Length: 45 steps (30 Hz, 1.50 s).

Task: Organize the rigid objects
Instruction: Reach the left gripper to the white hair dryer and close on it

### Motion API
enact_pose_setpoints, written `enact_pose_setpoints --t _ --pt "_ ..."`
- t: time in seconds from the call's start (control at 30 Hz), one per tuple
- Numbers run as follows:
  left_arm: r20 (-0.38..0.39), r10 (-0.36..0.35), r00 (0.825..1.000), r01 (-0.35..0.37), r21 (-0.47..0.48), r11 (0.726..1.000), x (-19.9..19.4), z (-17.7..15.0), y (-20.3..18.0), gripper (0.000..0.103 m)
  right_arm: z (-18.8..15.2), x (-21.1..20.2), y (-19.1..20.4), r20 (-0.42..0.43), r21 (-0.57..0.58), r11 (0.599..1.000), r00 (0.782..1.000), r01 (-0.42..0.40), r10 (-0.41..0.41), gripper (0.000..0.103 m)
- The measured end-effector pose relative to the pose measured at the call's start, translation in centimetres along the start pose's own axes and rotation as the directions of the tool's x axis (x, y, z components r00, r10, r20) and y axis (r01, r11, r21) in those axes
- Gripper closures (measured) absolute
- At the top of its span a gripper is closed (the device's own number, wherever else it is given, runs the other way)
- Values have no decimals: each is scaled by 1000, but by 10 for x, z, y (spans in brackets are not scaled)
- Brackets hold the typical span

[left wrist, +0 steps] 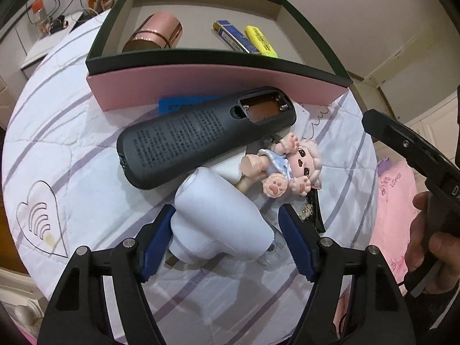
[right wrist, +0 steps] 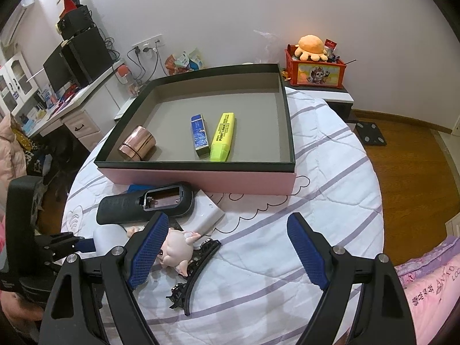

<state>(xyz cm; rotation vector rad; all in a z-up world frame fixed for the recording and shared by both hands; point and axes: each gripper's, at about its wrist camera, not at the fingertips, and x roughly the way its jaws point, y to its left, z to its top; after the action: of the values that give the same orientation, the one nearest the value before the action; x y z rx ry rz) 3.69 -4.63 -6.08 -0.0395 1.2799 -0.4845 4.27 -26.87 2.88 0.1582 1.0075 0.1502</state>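
**Left wrist view.** The box (left wrist: 218,83) already holds three things: a copper tin (left wrist: 153,34), a blue lighter (left wrist: 234,36) and a yellow marker (left wrist: 261,41). Still outside, just in front of its pink wall, lie a black remote (left wrist: 201,132) with its battery bay bare, a doll (left wrist: 287,166), a blue card (left wrist: 172,105) half under the remote and a white bottle (left wrist: 221,221). The left gripper (left wrist: 227,230) straddles the bottle; its left pad looks to touch it, the right pad shows a small gap, so the grip does not look complete. By this showing the bottle is the item in hand, and less than half of the sorting is done. All of it rests on a white quilt (left wrist: 57,143) with lilac stripes and a stitched heart.

**Right wrist view.** The right gripper (right wrist: 227,247) hangs wide open and empty above the quilt, its left finger in front of the doll. A black hair clip (right wrist: 198,270) and a white block (right wrist: 207,215) also wait outside the box. The room has a pale wall, a desk (right wrist: 72,106) with a monitor on the left, a red crate (right wrist: 316,72) with a plush toy behind the box and wood floor (right wrist: 408,172) on the right.
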Motion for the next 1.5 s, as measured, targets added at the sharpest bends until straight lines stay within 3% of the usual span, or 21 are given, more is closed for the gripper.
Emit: enact_pose_setpoints --t 0.13,0.4,0.47,0.53,0.63,0.87,1.07,1.17,1.3,1.4,1.5 --pt "8 7 1000 -7 10 1000 -2 6 1 36 0 0 -1 1 3 1000 1000 1 -1 17" --pt "-9 32 999 -31 26 999 -4 5 7 36 -1 0 0 -3 6 1000 1000 -1 1 17" --pt "-20 50 999 -49 5 999 -1 3 11 33 -1 0 0 -3 5 1000 1000 0 0 17" --pt "-26 71 997 -71 -27 997 -5 -2 18 18 -1 0 -1 -4 5 1000 1000 -1 1 17" --pt "-20 72 997 -73 -73 995 -15 -11 22 11 0 1 -2 -5 7 1000 1000 -1 1 17" --pt "-24 36 999 -39 -160 986 -36 -39 13 7 -1 5 4 -9 -8 1000 1000 -24 24 17" --pt "-38 9 999 -18 -244 970 -5 -29 14 7 -3 4 12 -5 -27 999 999 -44 44 17" --pt "-14 40 999 -42 -269 962 3 -20 12 7 -5 -1 11 -1 -32 999 999 -40 40 17" --pt "27 125 992 -115 -240 964 6 -7 10 9 -5 -2 2 1 -5 1000 1000 -27 27 17" --pt "17 174 985 -168 -188 968 13 -1 9 27 -4 -1 -2 -2 3 1000 1000 -22 22 17" --pt "26 169 985 -164 -140 977 12 0 6 37 -3 1 -3 -6 3 1000 1000 -23 23 17"
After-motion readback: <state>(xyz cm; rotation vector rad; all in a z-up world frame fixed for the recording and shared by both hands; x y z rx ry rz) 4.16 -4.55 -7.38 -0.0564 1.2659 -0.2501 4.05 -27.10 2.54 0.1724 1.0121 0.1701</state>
